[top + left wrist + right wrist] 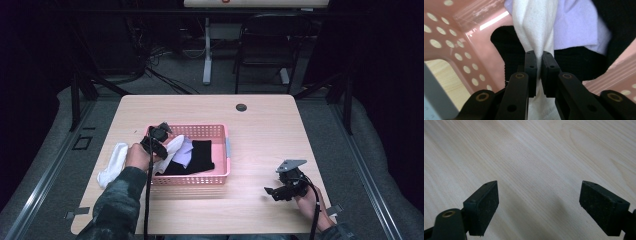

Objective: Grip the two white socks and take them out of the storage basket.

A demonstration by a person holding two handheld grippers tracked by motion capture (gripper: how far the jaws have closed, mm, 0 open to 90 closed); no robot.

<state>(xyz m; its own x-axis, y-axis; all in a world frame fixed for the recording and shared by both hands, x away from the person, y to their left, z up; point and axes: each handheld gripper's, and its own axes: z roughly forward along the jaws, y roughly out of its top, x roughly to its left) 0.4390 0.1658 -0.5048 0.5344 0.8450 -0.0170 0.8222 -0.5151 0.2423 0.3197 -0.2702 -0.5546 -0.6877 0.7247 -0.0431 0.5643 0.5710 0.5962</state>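
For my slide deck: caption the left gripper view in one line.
Left gripper pinches a white fleece cloth inside the pink perforated plastic basket.

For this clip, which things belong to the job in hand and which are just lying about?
In use:
- left gripper, shut on the white cloth
- pink basket
- black cloth
- lilac cloth

Lying about:
- right gripper, open over the bare table
- chair

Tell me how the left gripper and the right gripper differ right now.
The left gripper is shut on the white cloth; the right gripper is open and holds nothing. The left gripper reaches into the pink basket; the right gripper sits over bare table, away from the basket. Both have black jaws and are hand-held.
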